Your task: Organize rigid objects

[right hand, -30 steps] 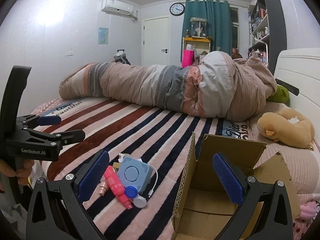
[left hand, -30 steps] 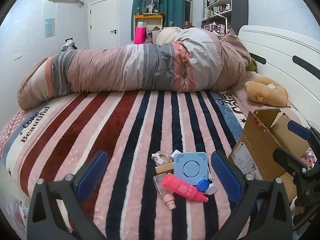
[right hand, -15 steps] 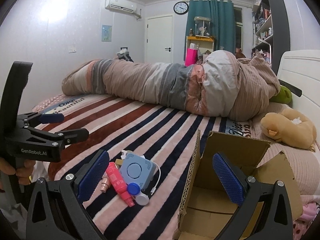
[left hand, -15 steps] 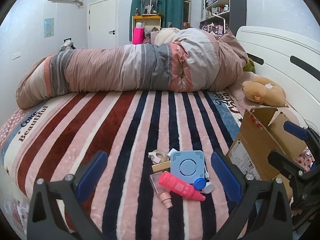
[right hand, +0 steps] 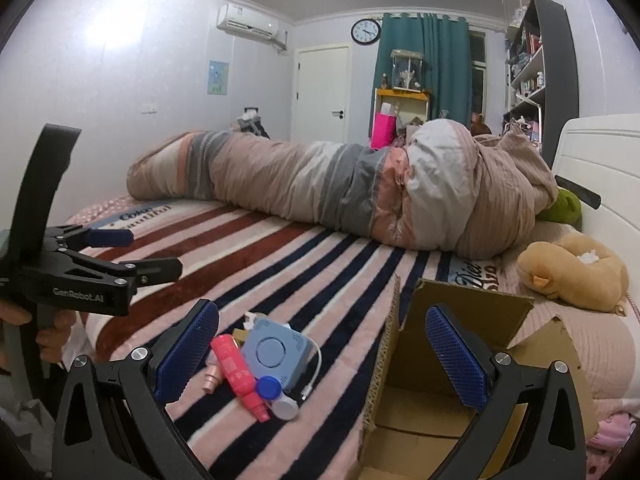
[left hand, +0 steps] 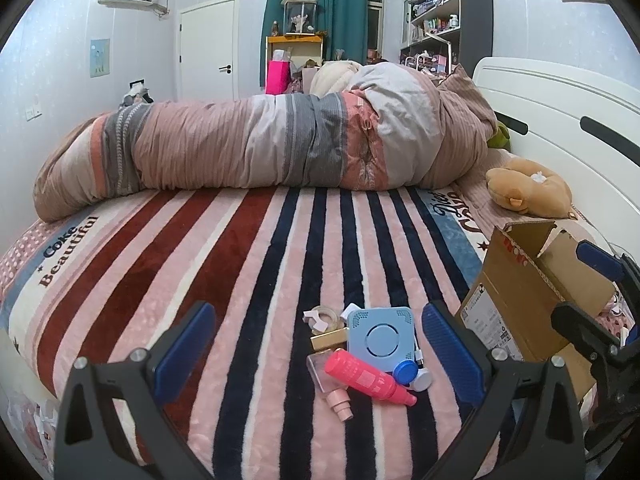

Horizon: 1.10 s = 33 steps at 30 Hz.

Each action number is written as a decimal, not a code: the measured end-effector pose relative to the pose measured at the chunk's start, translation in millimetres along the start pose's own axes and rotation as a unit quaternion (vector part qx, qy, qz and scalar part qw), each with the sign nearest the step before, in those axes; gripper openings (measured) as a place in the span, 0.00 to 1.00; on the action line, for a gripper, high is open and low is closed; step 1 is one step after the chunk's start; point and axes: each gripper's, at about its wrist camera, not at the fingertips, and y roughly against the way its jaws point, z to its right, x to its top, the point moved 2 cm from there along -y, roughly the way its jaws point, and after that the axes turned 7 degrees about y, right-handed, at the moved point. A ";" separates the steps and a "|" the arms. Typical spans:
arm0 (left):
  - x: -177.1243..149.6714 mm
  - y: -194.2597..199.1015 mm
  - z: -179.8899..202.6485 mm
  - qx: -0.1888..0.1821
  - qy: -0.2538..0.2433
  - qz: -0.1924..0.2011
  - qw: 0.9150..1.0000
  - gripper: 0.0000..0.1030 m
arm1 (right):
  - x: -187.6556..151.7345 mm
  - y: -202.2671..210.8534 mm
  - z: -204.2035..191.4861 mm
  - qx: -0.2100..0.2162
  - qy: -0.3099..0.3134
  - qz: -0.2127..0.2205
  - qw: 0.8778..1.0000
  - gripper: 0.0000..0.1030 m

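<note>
Small rigid objects lay in a tight cluster on the striped pink, red and navy fleece blanket of the bed: a pale blue square plastic device with a white cable, a coral-pink cylindrical bottle lying across a clear glass perfume bottle with a pink nozzle, a blue and white contact-lens case, a gold rectangular cap and a clear tape roll. Just to the right of the cluster stood an open brown cardboard box, flaps up, which I judged to be where the items belonged.

The left claw was spread wide and held nothing, with the cluster lying directly ahead between its blue pads, a little toward the right pad. The pink bottle's long axis ran diagonally, its narrow end pointing near and right, so the wide jaws would need only a slight turn to close across it. The right claw was also wide and empty, straddling the near wall of the box, with the cluster just ahead and left of it, beside its left pad.

By my reading the left claw was better centred on the pile, while the right sat nearer the box.
</note>
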 end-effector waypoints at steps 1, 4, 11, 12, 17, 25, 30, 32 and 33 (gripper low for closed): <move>0.0 0.5 0.5 0.000 0.000 0.000 1.000 0.99 | 1.3 -1.1 0.3 0.001 0.000 0.000 1.000 1.00; 0.5 0.0 0.1 -0.001 -0.001 0.000 1.000 0.99 | 4.3 -3.6 0.2 -0.002 0.001 -0.005 1.000 1.00; 3.6 -5.1 -1.4 -0.004 -0.001 -0.005 1.000 0.99 | 8.3 -11.0 1.0 -0.020 0.009 -0.031 0.999 1.00; 3.6 -6.2 -1.2 -0.006 -0.002 -0.006 1.000 0.99 | 8.3 -11.2 2.0 -0.020 0.008 -0.032 0.999 1.00; 2.0 -9.6 3.9 -0.007 -0.008 -0.009 1.000 0.99 | 5.2 -8.8 7.3 -0.028 0.000 -0.034 0.999 1.00; 2.6 -8.5 0.8 -0.015 -0.009 -0.007 1.000 0.99 | 8.8 -3.8 -1.7 -0.030 0.017 -0.027 0.999 0.93; 3.5 -8.9 -20.0 -0.023 -0.002 -0.005 1.000 0.99 | 21.8 -6.4 -32.6 0.000 0.058 -0.020 0.998 0.66; 2.8 -11.5 -31.7 -0.022 -0.003 -0.007 1.000 1.00 | 24.6 -15.7 -46.4 0.025 0.068 -0.030 0.997 0.57; 2.5 -13.1 -36.2 -0.023 -0.003 -0.008 1.000 1.00 | 24.2 -20.7 -51.7 0.038 0.069 -0.036 0.996 0.53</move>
